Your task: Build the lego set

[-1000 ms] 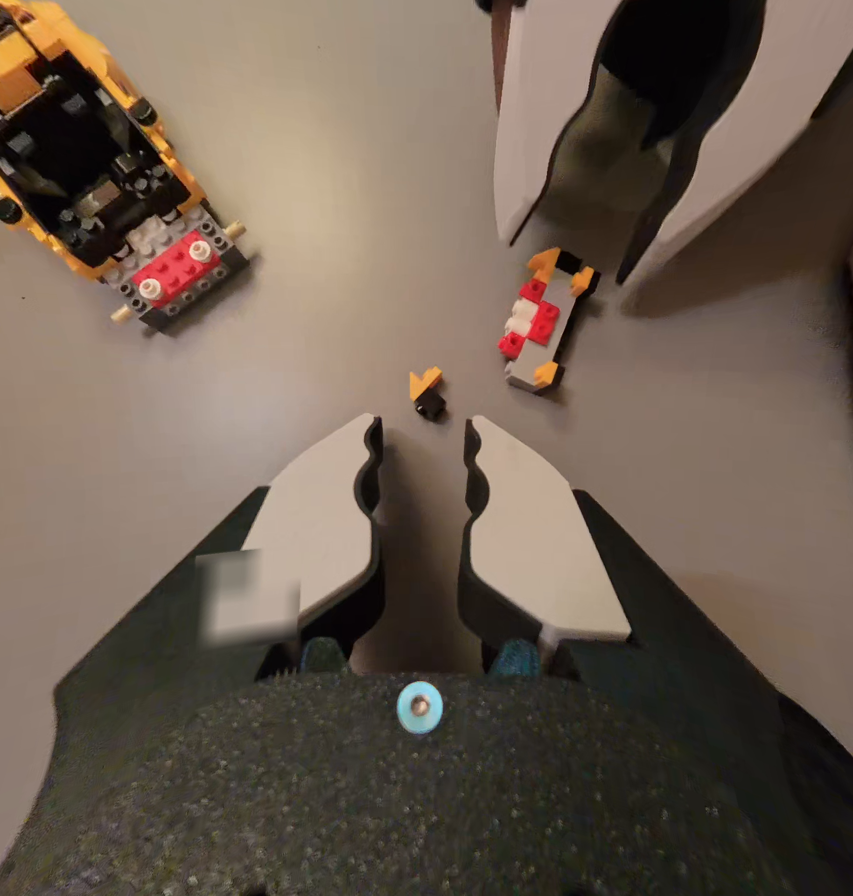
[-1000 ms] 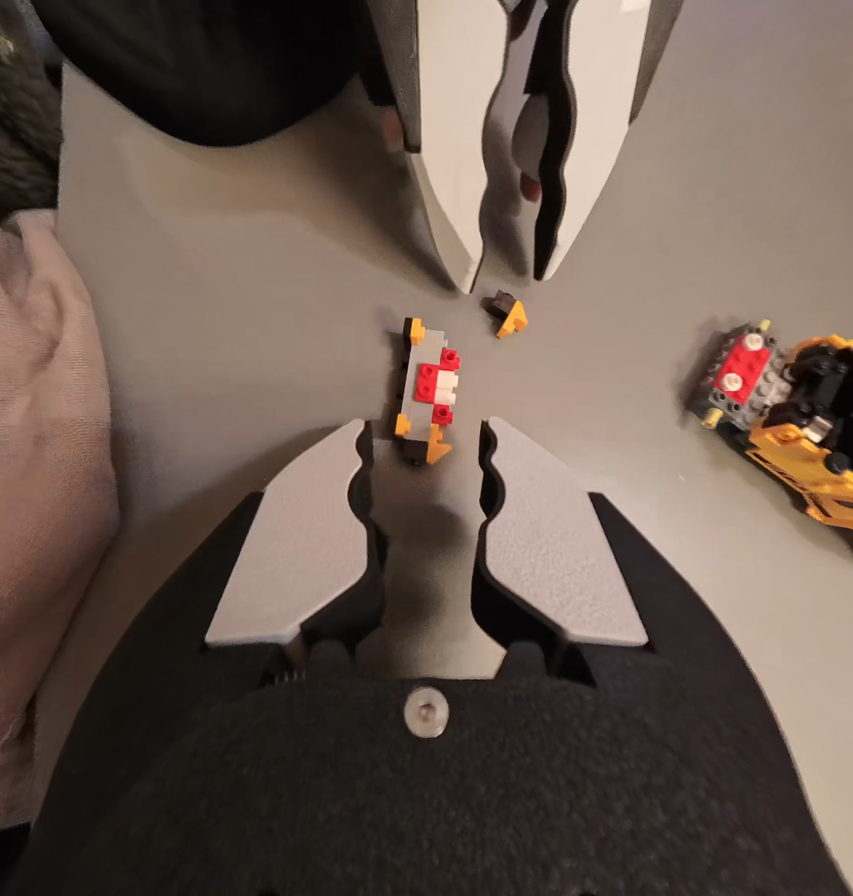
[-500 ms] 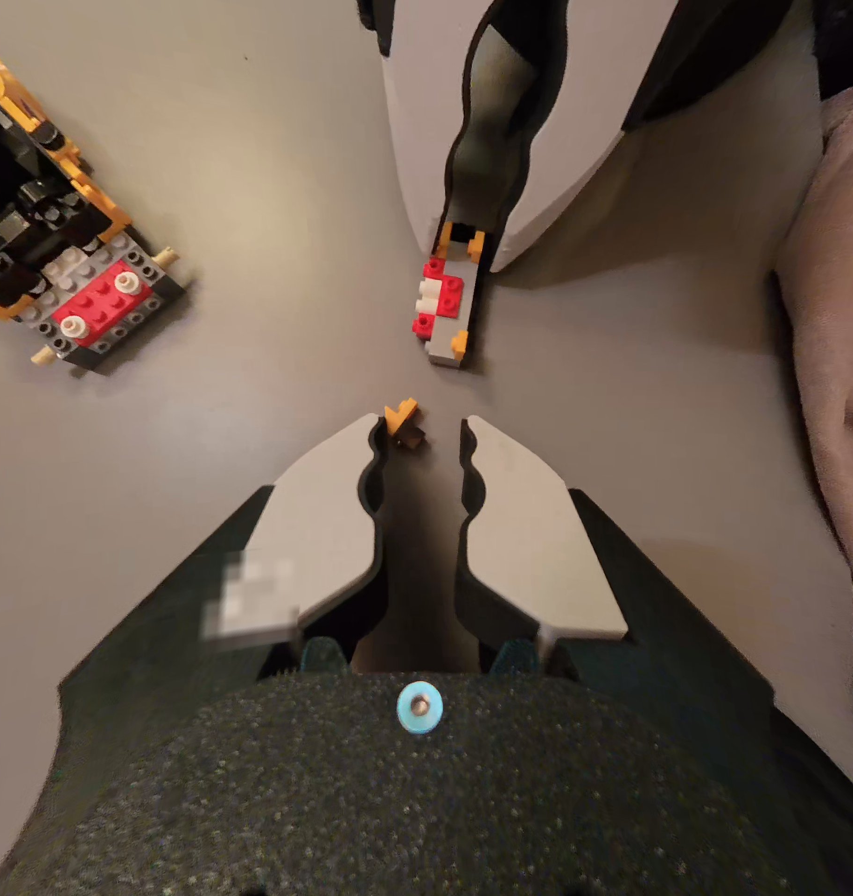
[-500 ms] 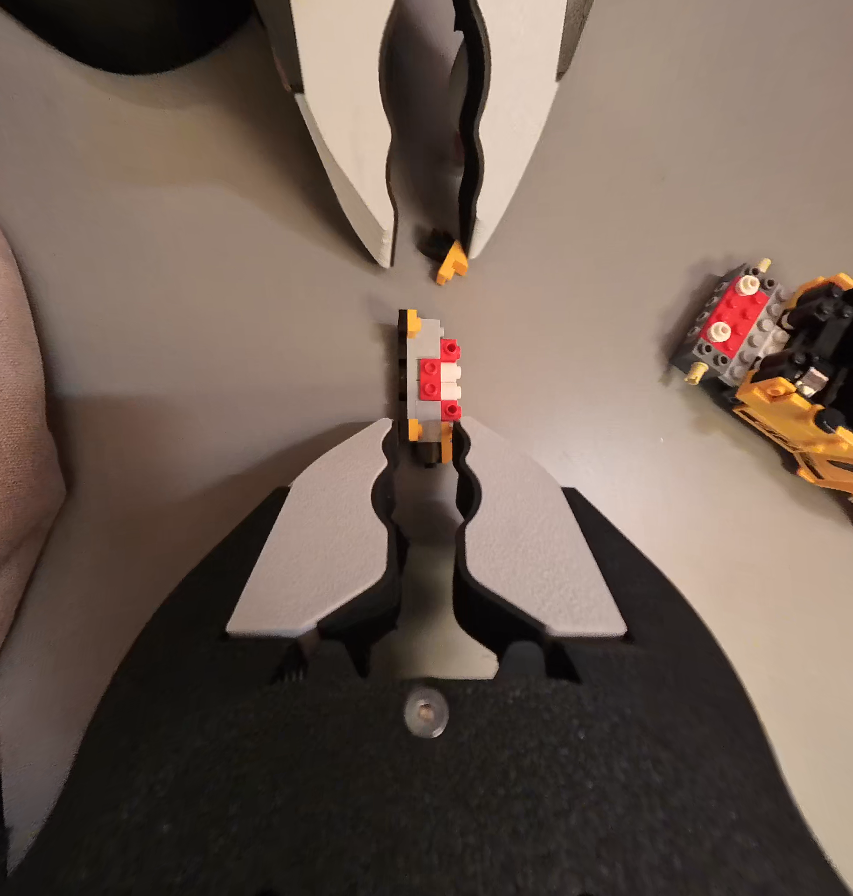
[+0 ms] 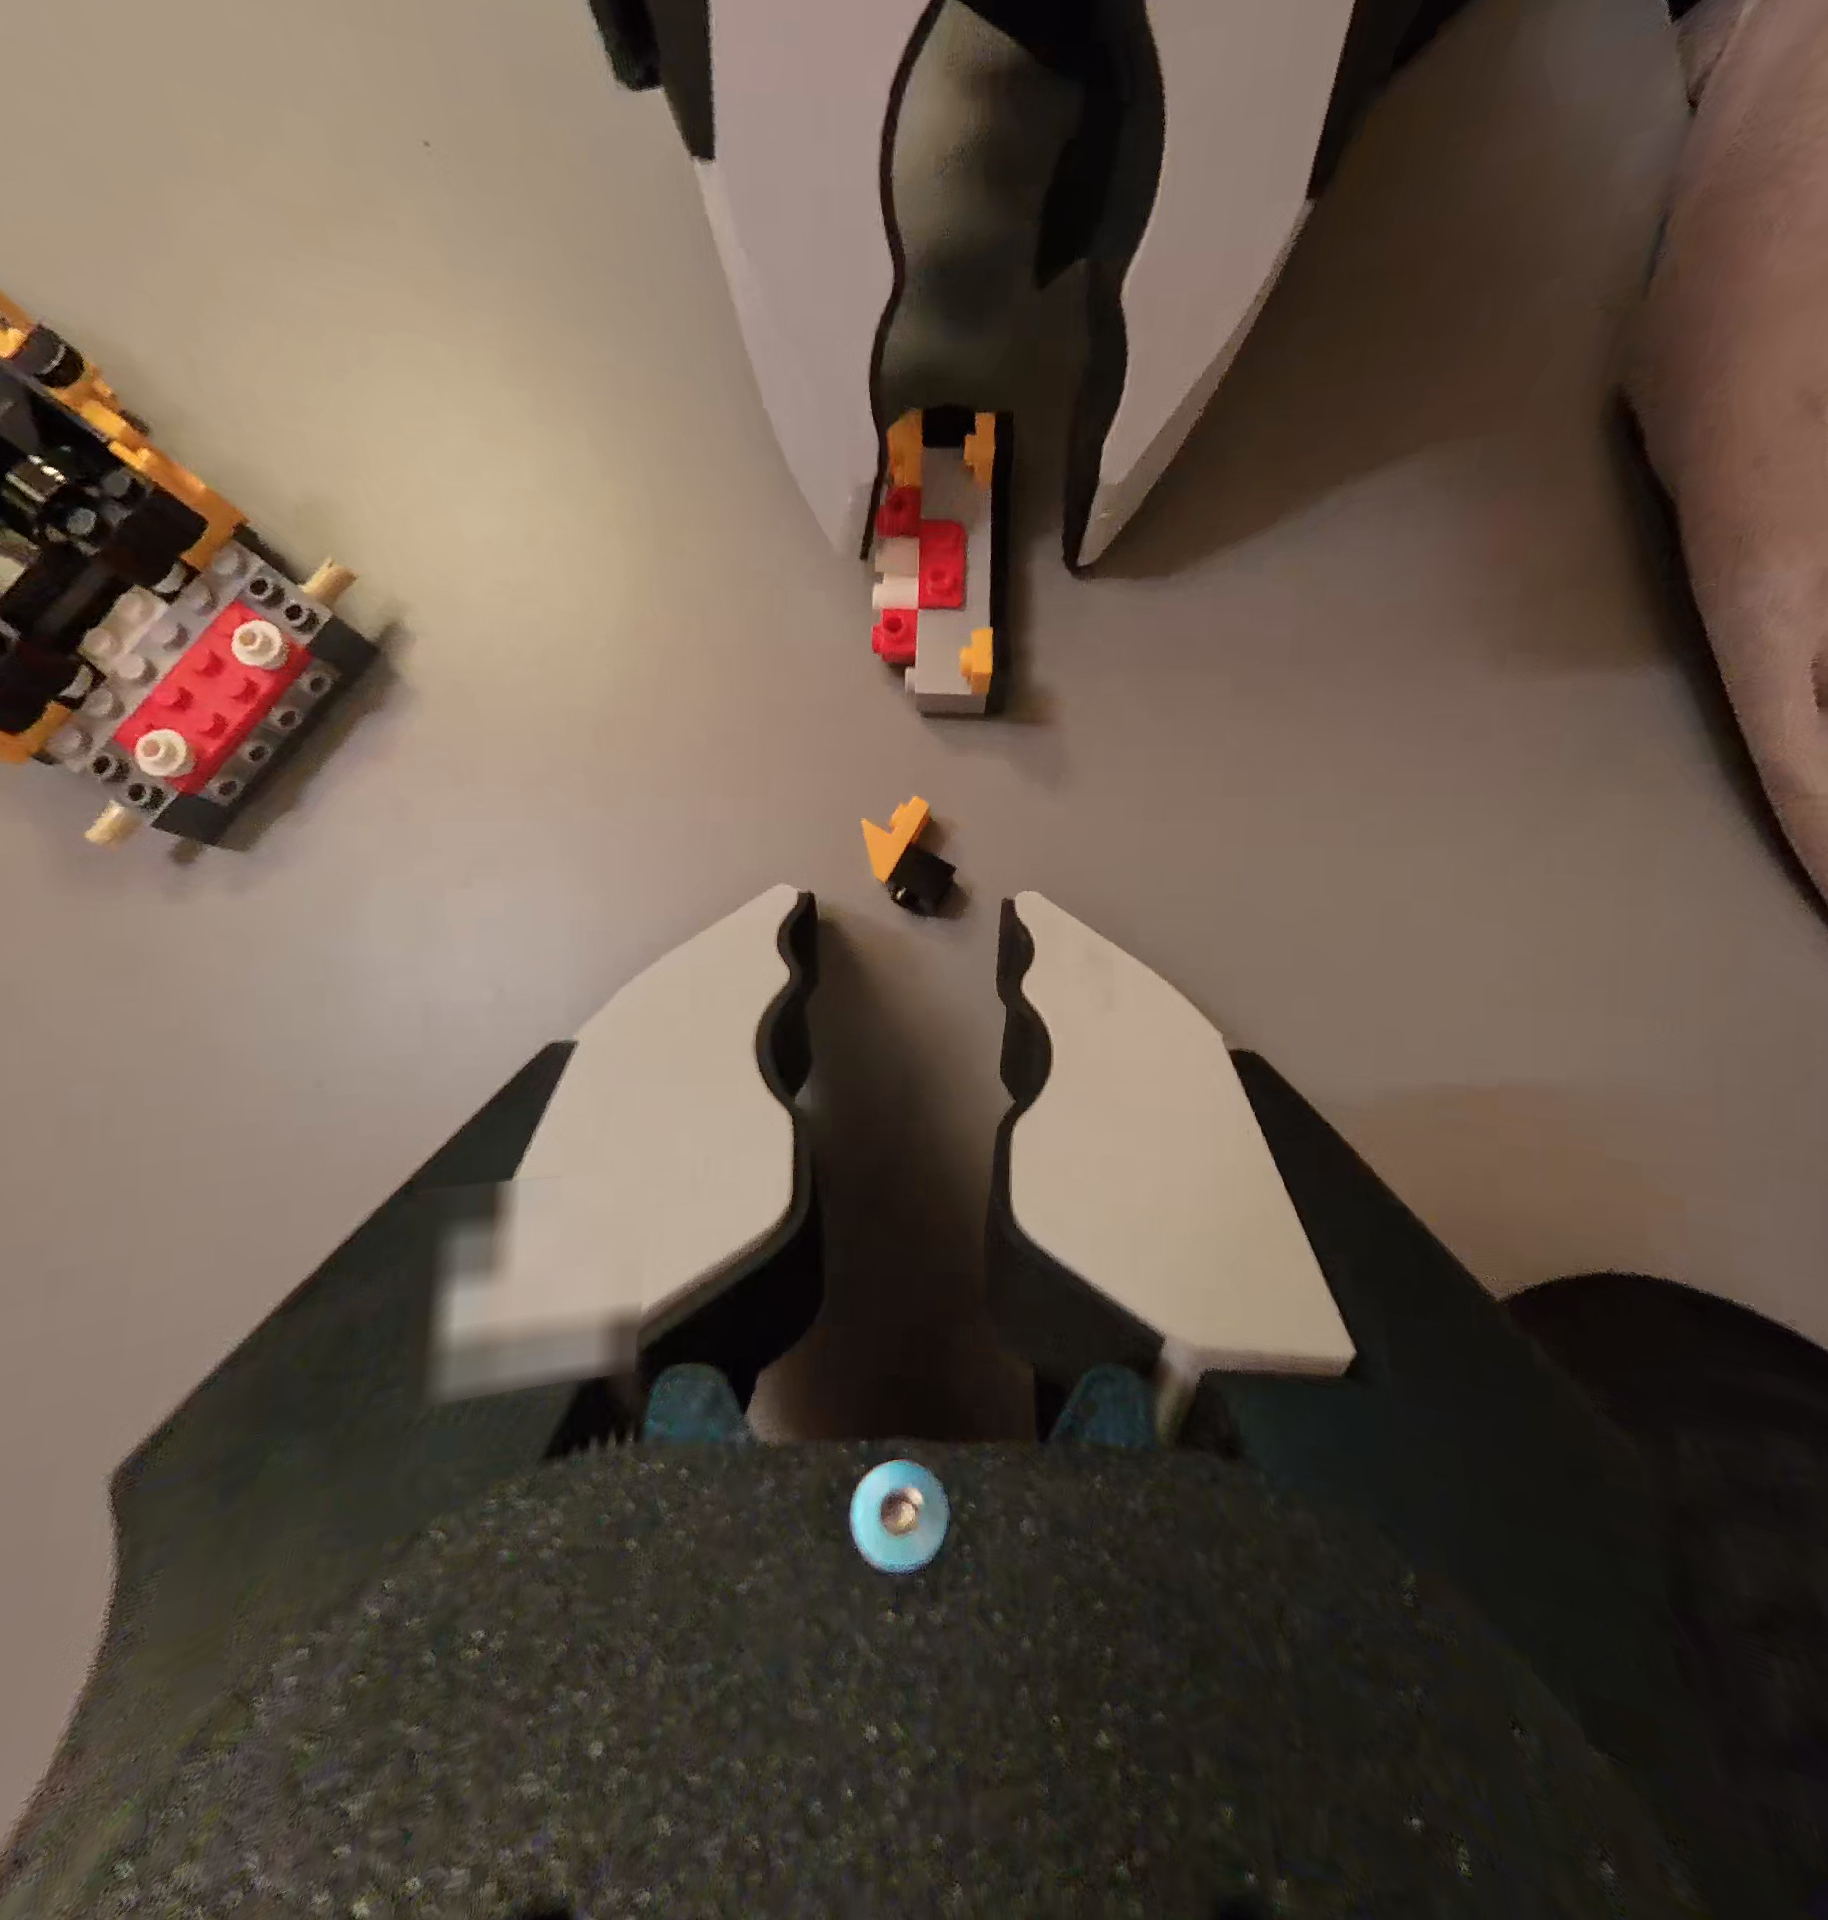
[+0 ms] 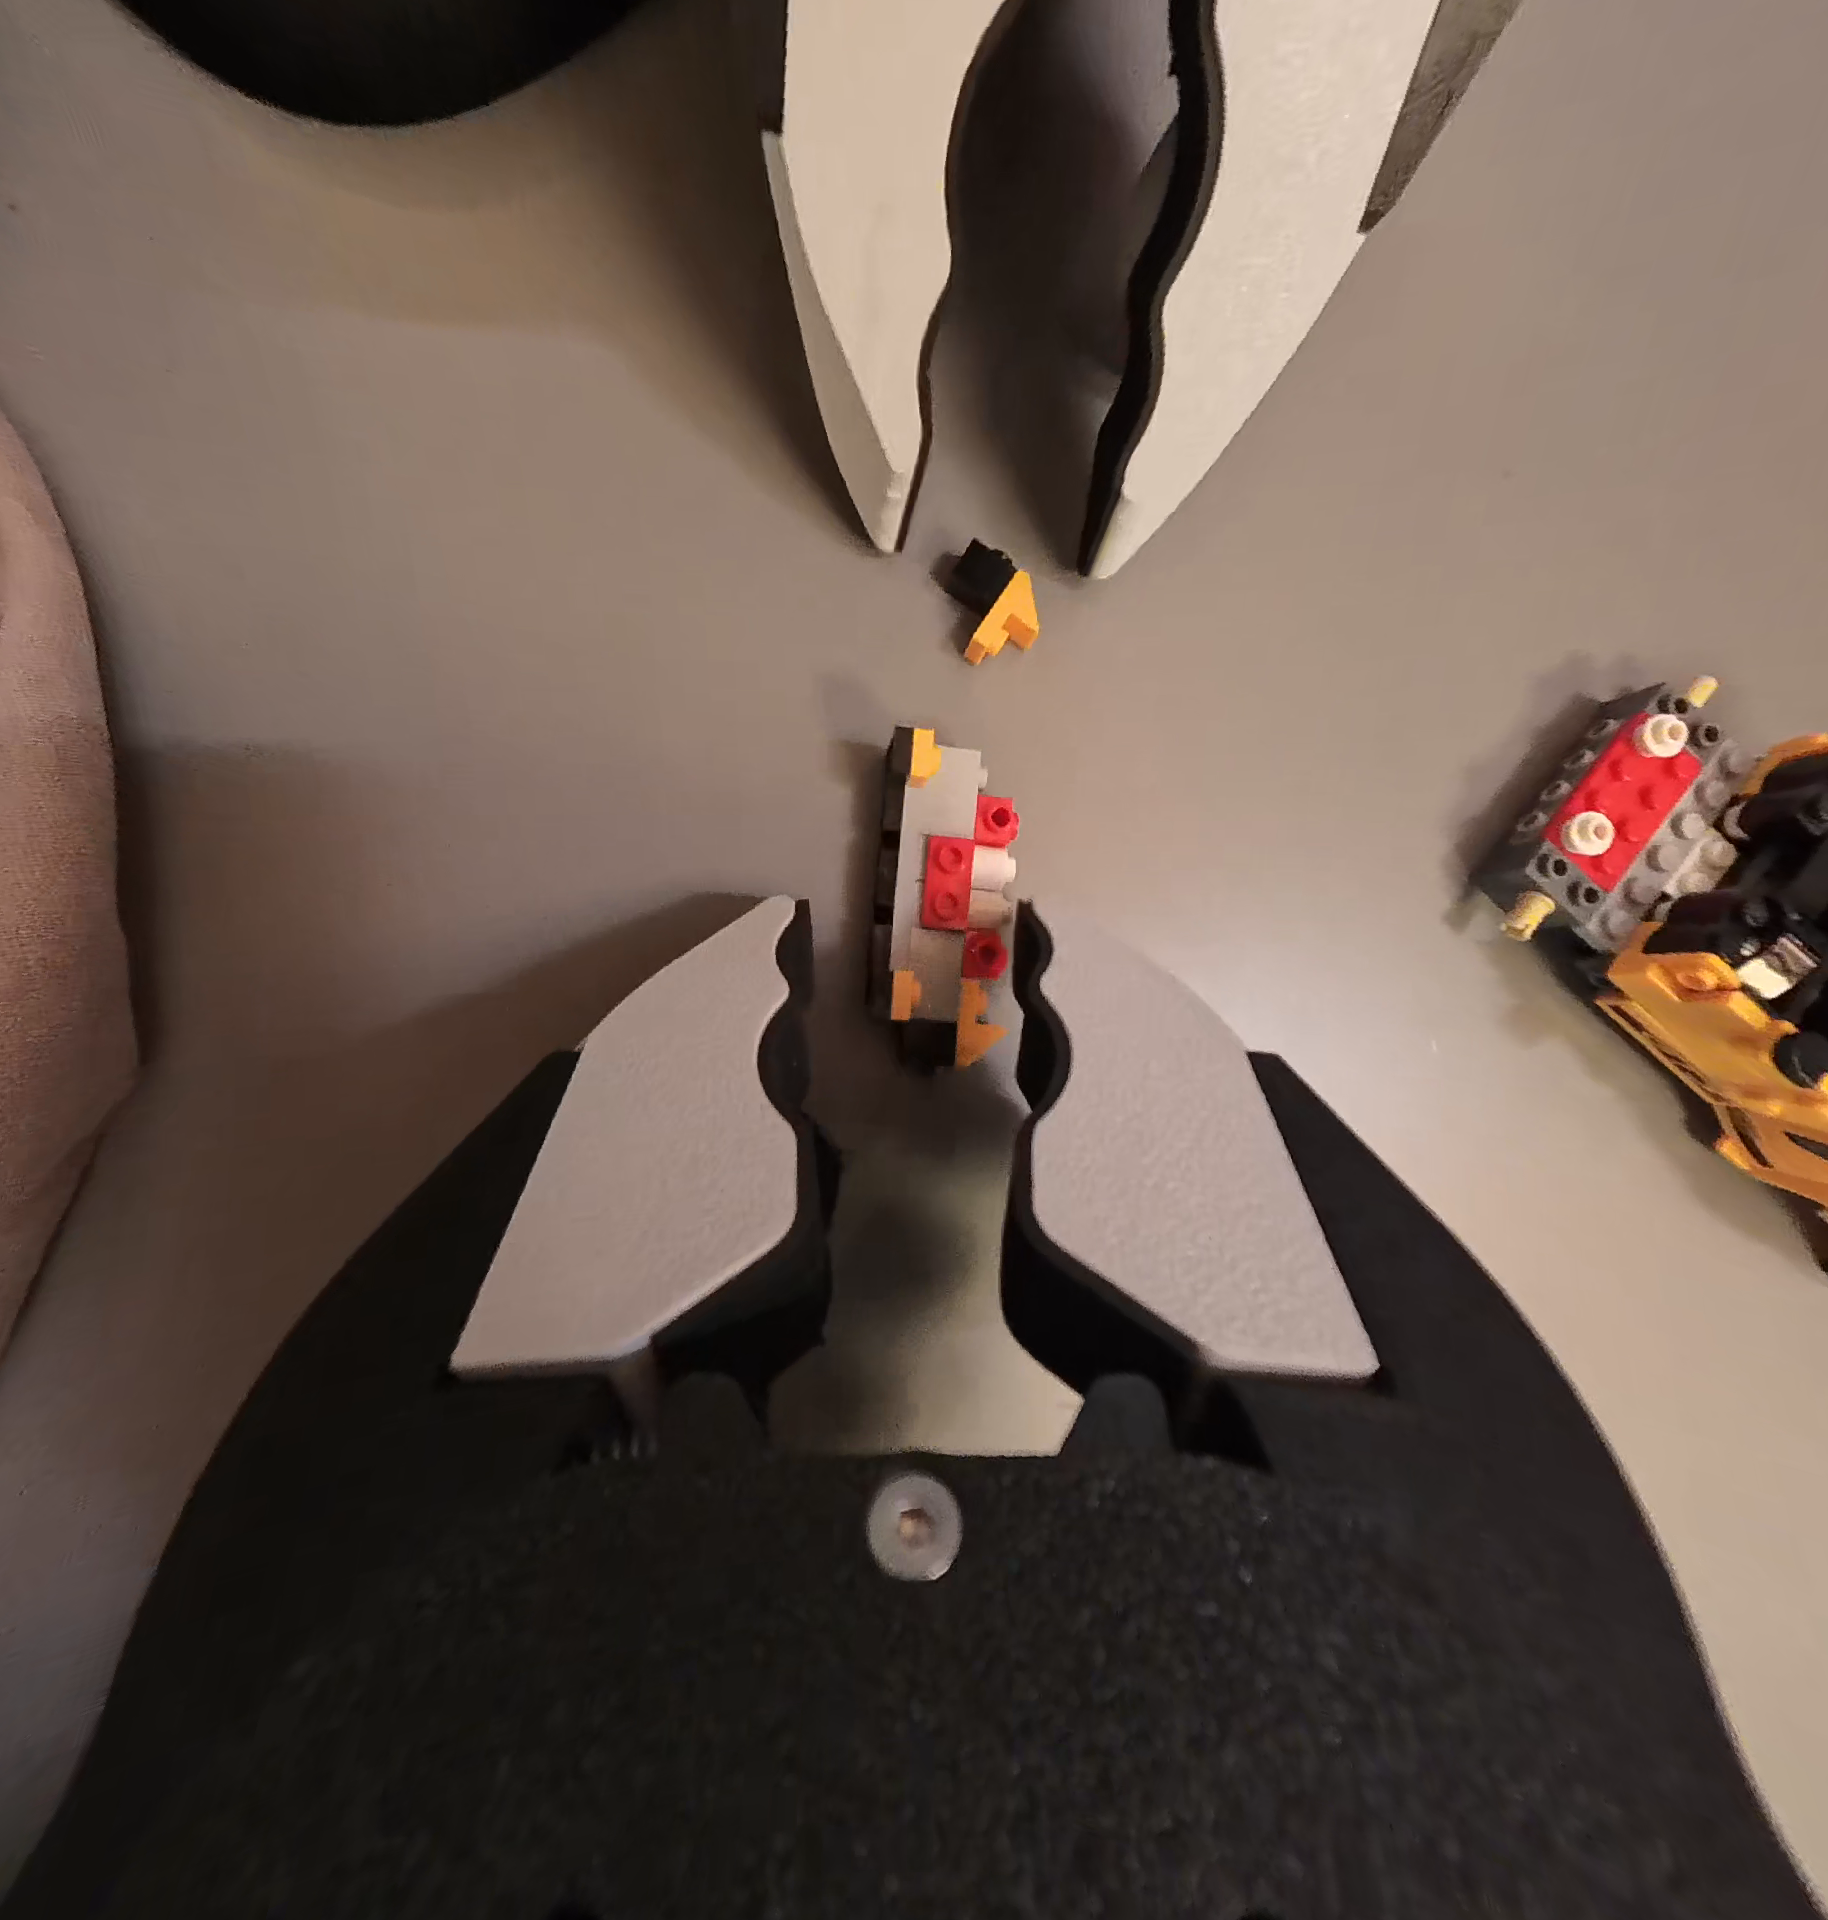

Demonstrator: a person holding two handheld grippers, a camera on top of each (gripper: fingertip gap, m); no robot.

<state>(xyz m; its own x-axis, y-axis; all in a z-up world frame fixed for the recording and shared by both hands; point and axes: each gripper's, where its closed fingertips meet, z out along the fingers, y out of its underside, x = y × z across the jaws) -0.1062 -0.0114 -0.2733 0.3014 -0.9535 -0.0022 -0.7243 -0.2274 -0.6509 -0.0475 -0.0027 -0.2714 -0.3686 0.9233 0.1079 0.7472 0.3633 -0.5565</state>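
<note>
While flat, grey subassembly lengthwise between right jaws

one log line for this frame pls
left gripper: open, small orange-black piece just ahead | right gripper: open, straddling grey-red subassembly | both on table | yellow car: untouched

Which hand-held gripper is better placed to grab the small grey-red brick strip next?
Right. The right hand-held gripper is open and already straddles the near end of the grey-red brick strip. The left hand-held gripper is open, facing the small orange-black piece.
</note>
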